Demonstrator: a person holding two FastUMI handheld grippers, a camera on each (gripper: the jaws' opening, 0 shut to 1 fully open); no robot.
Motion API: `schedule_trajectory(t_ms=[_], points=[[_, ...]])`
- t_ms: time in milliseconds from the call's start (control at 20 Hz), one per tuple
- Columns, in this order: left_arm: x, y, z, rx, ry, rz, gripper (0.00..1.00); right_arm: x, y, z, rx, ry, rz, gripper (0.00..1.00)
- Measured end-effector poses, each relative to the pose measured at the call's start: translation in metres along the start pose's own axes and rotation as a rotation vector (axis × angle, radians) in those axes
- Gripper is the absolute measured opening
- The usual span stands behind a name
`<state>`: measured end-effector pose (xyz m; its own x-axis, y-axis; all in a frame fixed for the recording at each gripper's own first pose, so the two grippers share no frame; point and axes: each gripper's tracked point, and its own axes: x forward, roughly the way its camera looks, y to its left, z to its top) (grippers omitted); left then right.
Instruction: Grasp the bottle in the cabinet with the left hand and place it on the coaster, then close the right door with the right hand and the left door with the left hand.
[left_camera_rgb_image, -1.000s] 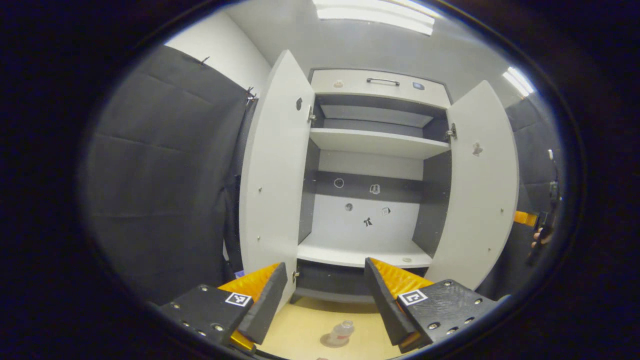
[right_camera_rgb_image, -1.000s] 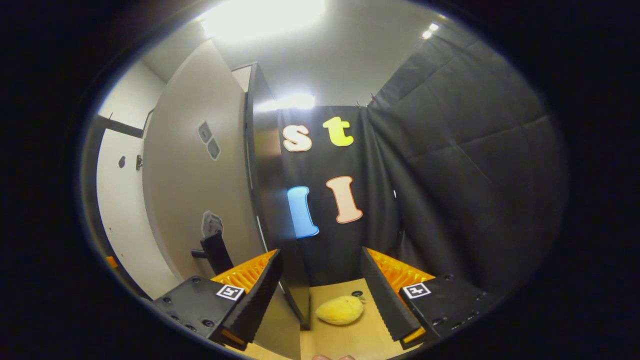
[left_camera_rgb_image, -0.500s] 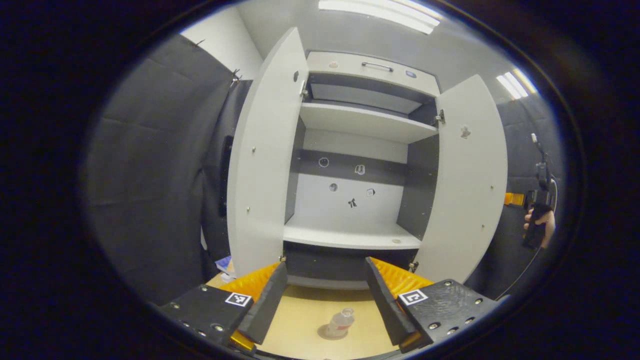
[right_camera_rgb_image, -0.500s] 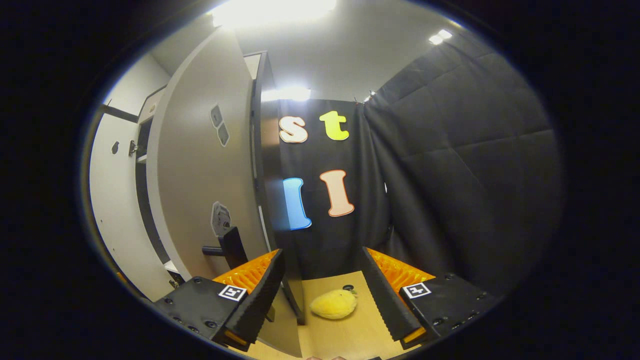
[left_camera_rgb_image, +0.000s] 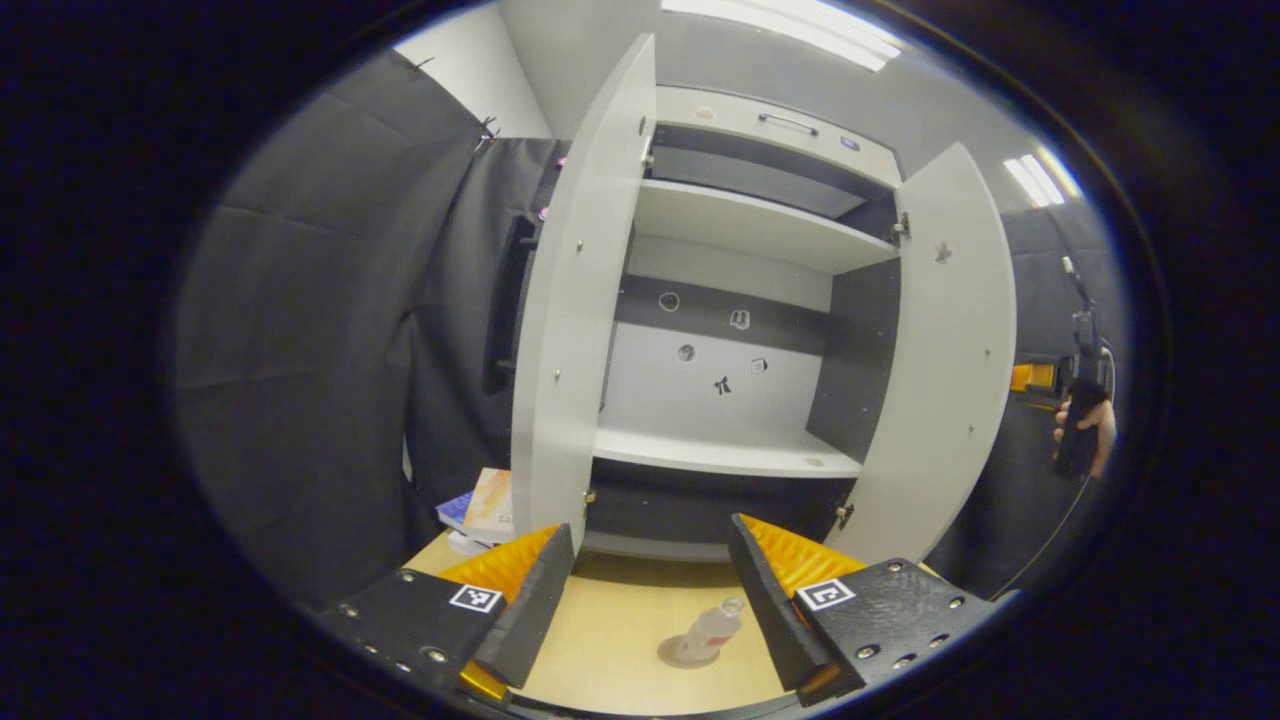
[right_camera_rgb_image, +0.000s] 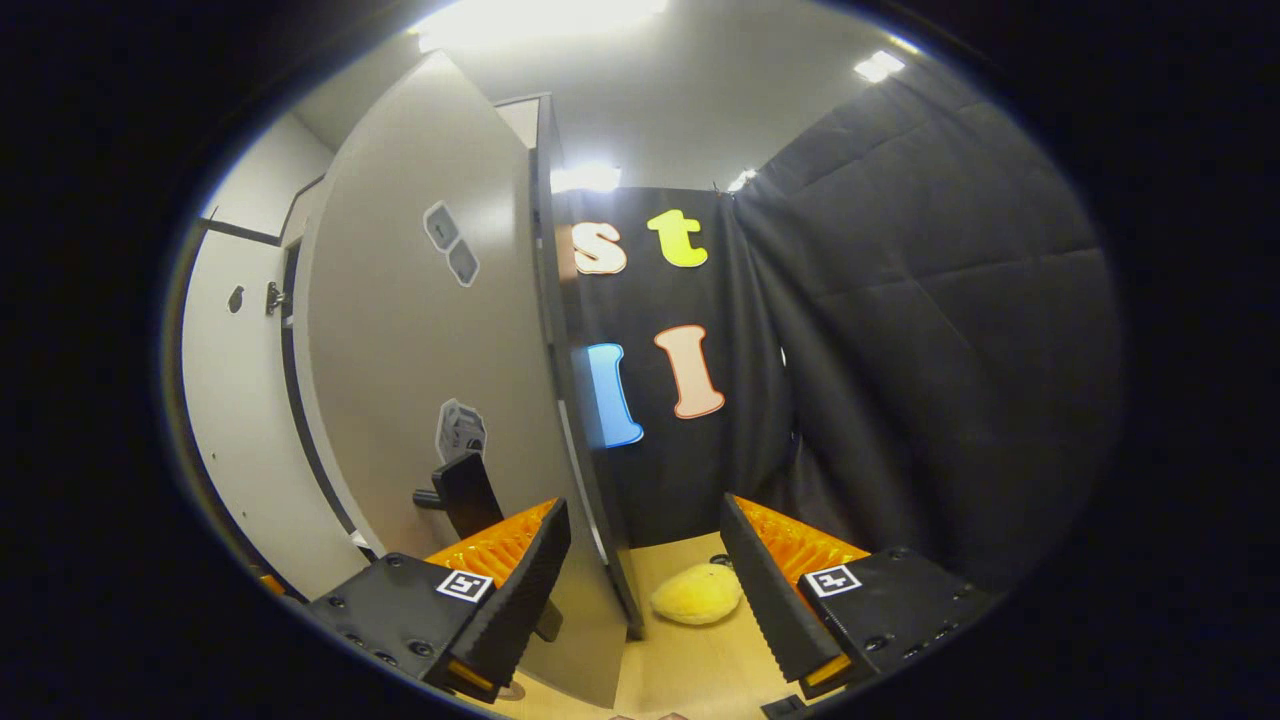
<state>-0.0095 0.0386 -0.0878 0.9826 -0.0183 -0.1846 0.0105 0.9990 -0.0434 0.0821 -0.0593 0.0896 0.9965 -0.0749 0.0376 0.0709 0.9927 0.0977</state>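
A small clear bottle (left_camera_rgb_image: 712, 630) stands on a round coaster (left_camera_rgb_image: 680, 656) on the wooden table, in front of the white cabinet (left_camera_rgb_image: 725, 455). My left gripper (left_camera_rgb_image: 650, 592) hangs open above and short of the bottle, holding nothing. Both doors stand open: the left door (left_camera_rgb_image: 575, 330) and the right door (left_camera_rgb_image: 948, 370). In the right gripper view, my right gripper (right_camera_rgb_image: 645, 582) is open beside the right door's outer face (right_camera_rgb_image: 420, 360), near its black handle (right_camera_rgb_image: 465, 490). The door's front edge runs down between the fingers. A hand holds that gripper (left_camera_rgb_image: 1080, 430) past the right door.
Books (left_camera_rgb_image: 480, 505) lie stacked on the table left of the cabinet, behind the left door. A yellow plush toy (right_camera_rgb_image: 697, 605) rests on the table (right_camera_rgb_image: 680, 670) right of the right door. Black cloth walls close in both sides.
My left gripper has drawn back and swung, bringing the books into view. My right gripper has edged closer to the right door's outer face; the handle looms larger.
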Motion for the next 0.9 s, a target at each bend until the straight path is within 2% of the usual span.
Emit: schedule_trajectory(t_ms=[100, 150, 300, 400, 450, 500, 650, 900], points=[[-0.006, 0.012, -0.001, 0.008, 0.002, 0.022, 0.97, 0.0, 0.019, -0.004, -0.014, 0.003, 0.025, 0.97], [-0.007, 0.017, 0.001, 0.006, -0.002, 0.031, 0.9, 0.001, 0.029, -0.006, -0.015, 0.005, 0.037, 0.97], [-0.018, 0.03, 0.011, -0.005, -0.026, 0.045, 0.9, 0.008, 0.064, -0.01, -0.005, 0.008, 0.083, 0.97], [-0.022, 0.045, 0.02, 0.012, -0.042, 0.067, 0.9, 0.012, 0.093, -0.017, 0.014, 0.028, 0.143, 0.97], [-0.024, 0.055, 0.024, 0.018, -0.05, 0.078, 0.94, 0.014, 0.11, -0.019, 0.022, 0.035, 0.18, 0.97], [-0.025, 0.064, 0.029, 0.019, -0.059, 0.088, 0.9, 0.015, 0.125, -0.018, 0.018, 0.034, 0.209, 0.97], [-0.031, 0.087, 0.043, -0.005, -0.09, 0.108, 0.91, 0.009, 0.142, -0.019, -0.027, 0.004, 0.216, 0.98], [-0.033, 0.14, 0.062, -0.015, -0.166, 0.153, 0.9, -0.006, 0.14, -0.035, -0.037, 0.0, 0.17, 0.97]])
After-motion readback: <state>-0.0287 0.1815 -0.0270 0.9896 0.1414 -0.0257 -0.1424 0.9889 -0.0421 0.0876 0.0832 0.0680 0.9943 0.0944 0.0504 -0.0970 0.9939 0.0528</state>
